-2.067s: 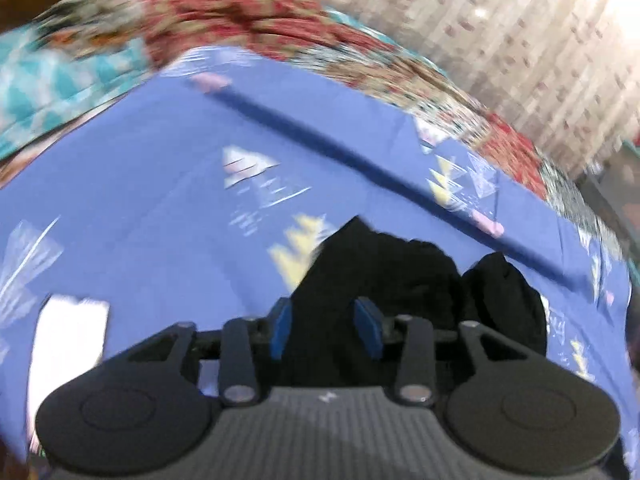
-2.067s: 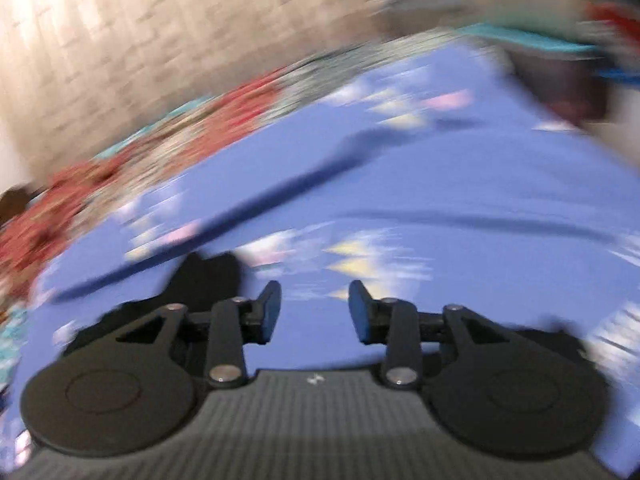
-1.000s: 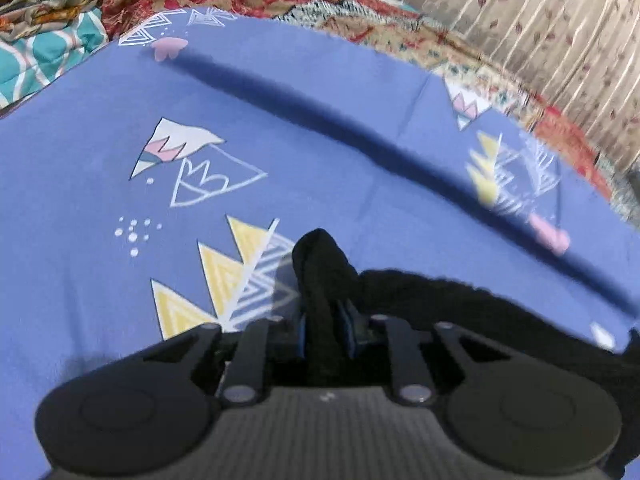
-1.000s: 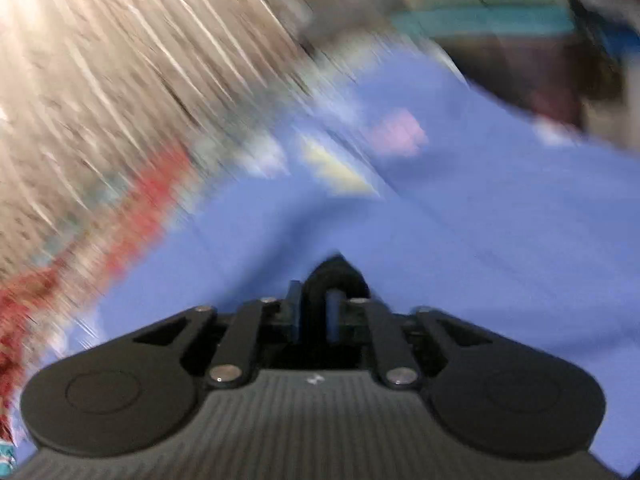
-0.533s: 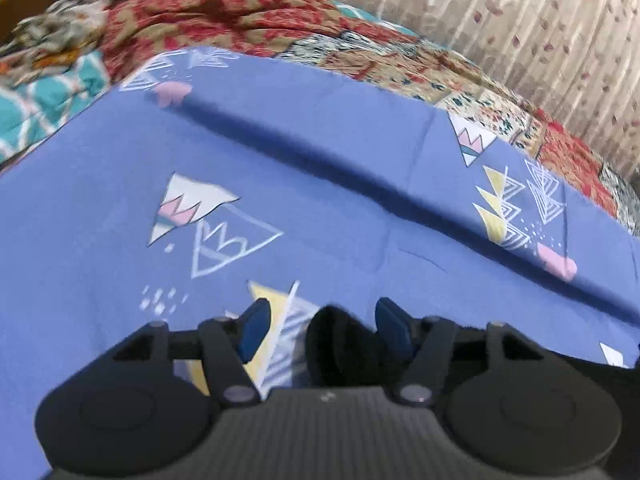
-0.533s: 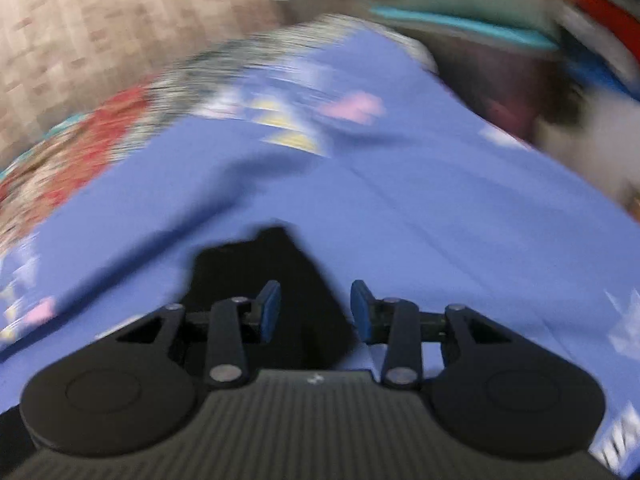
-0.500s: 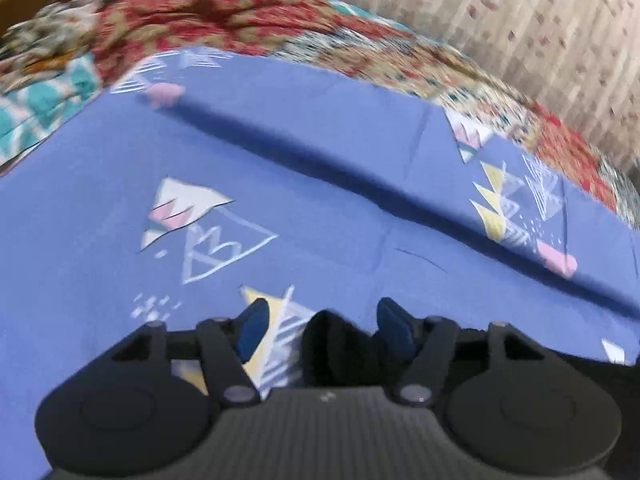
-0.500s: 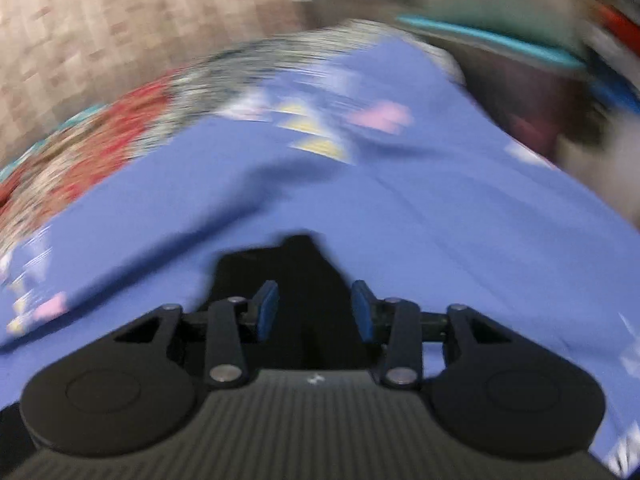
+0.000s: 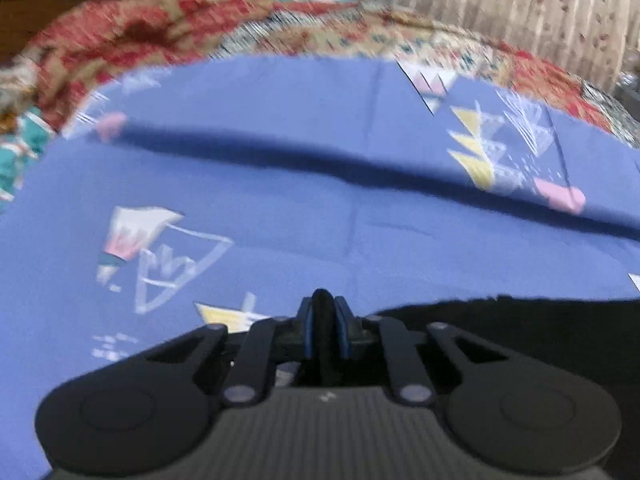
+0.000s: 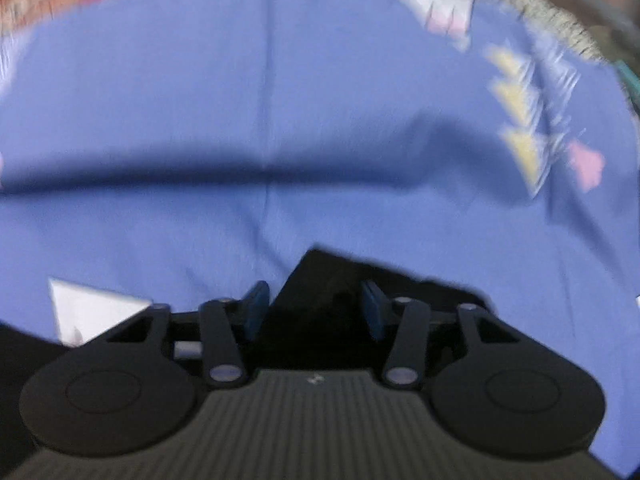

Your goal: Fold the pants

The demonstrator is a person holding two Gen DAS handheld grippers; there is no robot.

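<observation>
bed first: bed sheet, blue with printed triangles, fills both views, with a red patterned quilt bunched at its far edge and a curtain behind. black pants lie on the sheet at the near right of the left wrist view, a ridge of the cloth running into the left gripper. half a second ago that gripper stood wide around the fold; its jaws have just been closing and are now clenched on the pants. the right gripper has swung down over a corner of the pants; its jaws have just been narrowing with the cloth between them, yet the blue pads are apart and not pressing. likely the left end is secured for a fold and the right end is not yet caught.
</observation>
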